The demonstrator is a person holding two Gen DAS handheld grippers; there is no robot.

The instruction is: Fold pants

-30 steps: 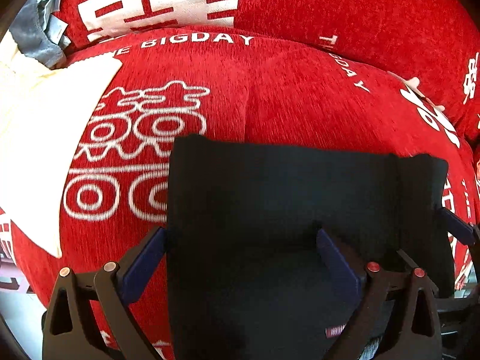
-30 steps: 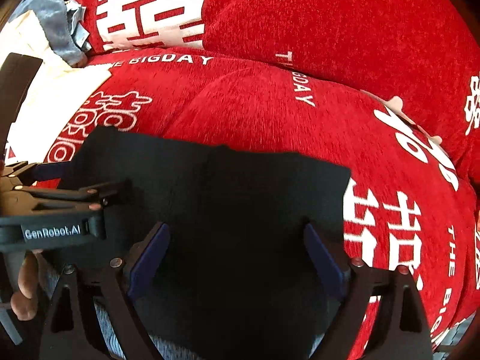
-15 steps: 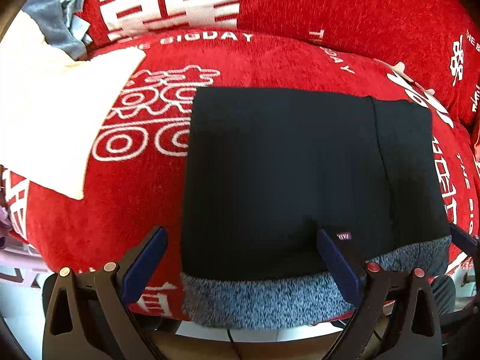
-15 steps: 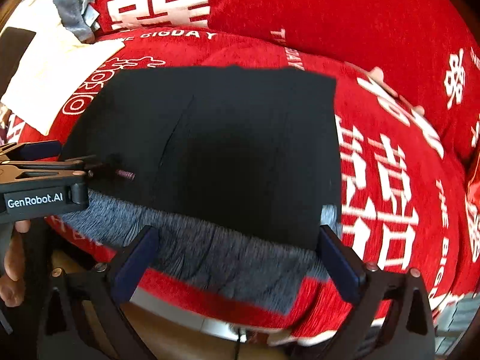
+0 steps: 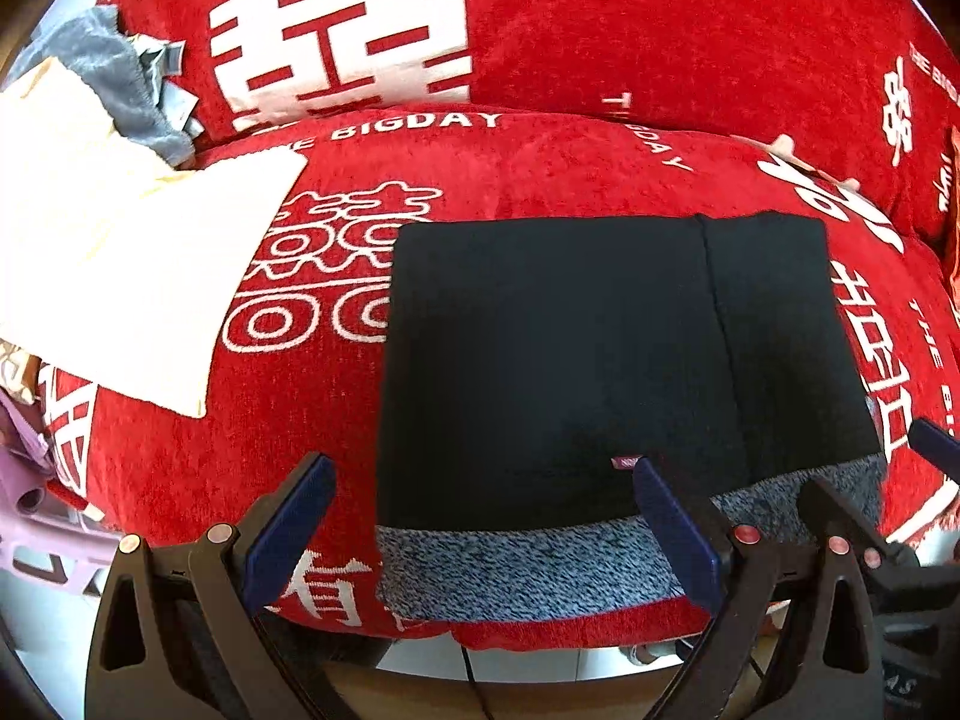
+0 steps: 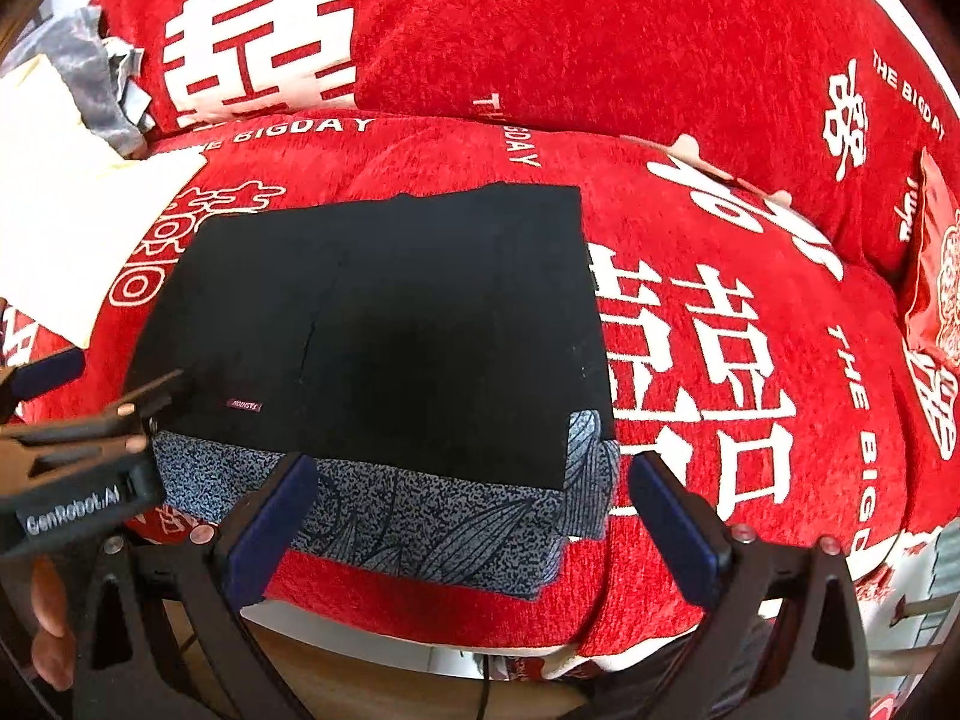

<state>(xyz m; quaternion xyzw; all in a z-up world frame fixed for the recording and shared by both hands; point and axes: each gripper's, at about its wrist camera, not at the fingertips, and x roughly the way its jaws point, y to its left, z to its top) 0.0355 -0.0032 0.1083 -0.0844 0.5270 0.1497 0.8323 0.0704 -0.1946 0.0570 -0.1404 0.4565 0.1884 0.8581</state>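
Note:
The black pants (image 5: 600, 354) lie folded into a flat rectangle on the red sofa seat (image 5: 300, 432), with their grey speckled lining (image 5: 528, 564) showing along the front edge. They also show in the right wrist view (image 6: 384, 324). My left gripper (image 5: 480, 531) is open and empty, held just in front of the pants' near edge. My right gripper (image 6: 474, 531) is open and empty, also just in front of that edge. The left gripper's body (image 6: 66, 468) shows at the left of the right wrist view.
A folded cream cloth (image 5: 120, 264) lies on the seat to the left, with a grey garment (image 5: 114, 78) behind it. Red back cushions (image 5: 600, 24) with white characters rise behind. A lilac plastic object (image 5: 24, 516) sits at the far left.
Both grippers have drawn back and up from the pants. A second ago the black cloth filled the space between the fingers; now the whole folded rectangle lies in front of them.

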